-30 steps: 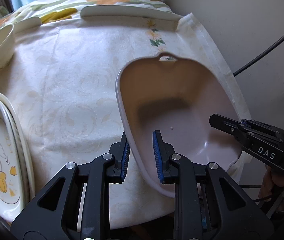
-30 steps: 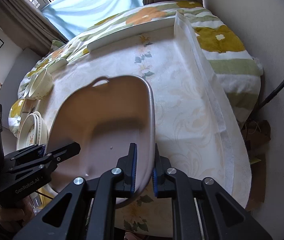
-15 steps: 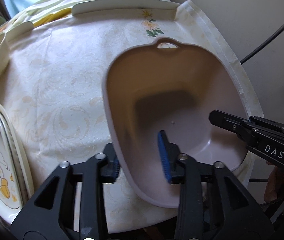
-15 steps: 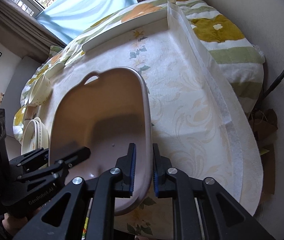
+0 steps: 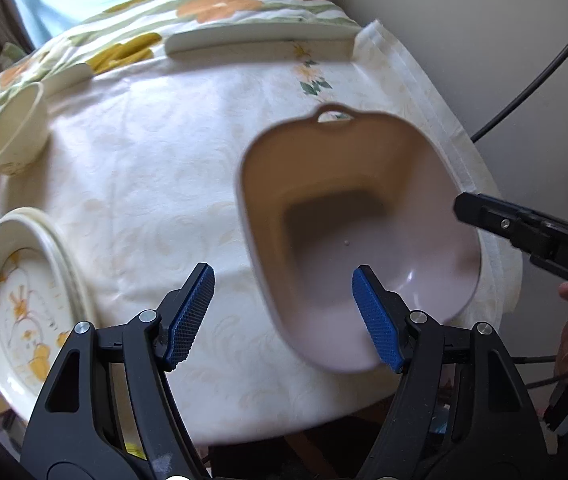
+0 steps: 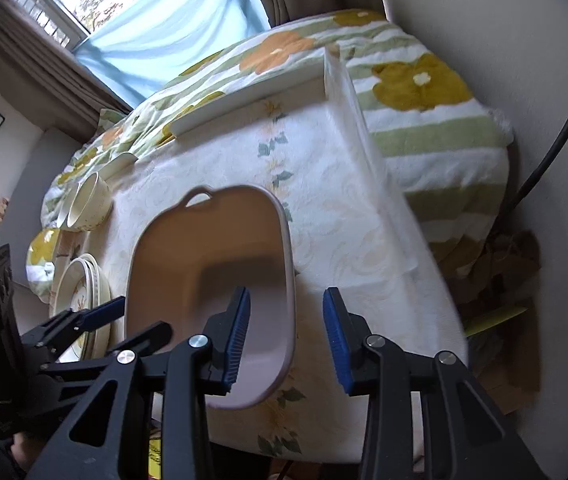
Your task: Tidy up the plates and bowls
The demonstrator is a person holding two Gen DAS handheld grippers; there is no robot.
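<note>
While both grippers stand with their fingers spread wide and nothing between the pads, the pale pink basin rests on the cream patterned tablecloth near the table's front edge. Seen from the left wrist, the left gripper straddles the basin's near-left rim: its right blue pad sits over the basin's interior at about 5 o'clock in the frame, and its left pad is over bare cloth, clear of the wall. Contact between the right pad and the basin floor cannot be determined. The right gripper's black body enters this view at 3 o'clock, beside the basin's right rim. Seen from the right wrist, the right gripper likewise straddles the basin: its left pad is inside the basin and its right pad is outside, over the cloth, with the basin's right wall in the gap and apart from both. The basin has a small loop handle at its far end, pointing toward 12 o'clock. A stack of cream plates with an orange painted motif lies at 9 o'clock, well apart from the basin. A cream bowl tilted on its side lies at 10 o'clock, near the table's far-left edge. A long white rectangular dish lies across the far edge at 12 o'clock, on a flowered green and orange cloth.
</note>
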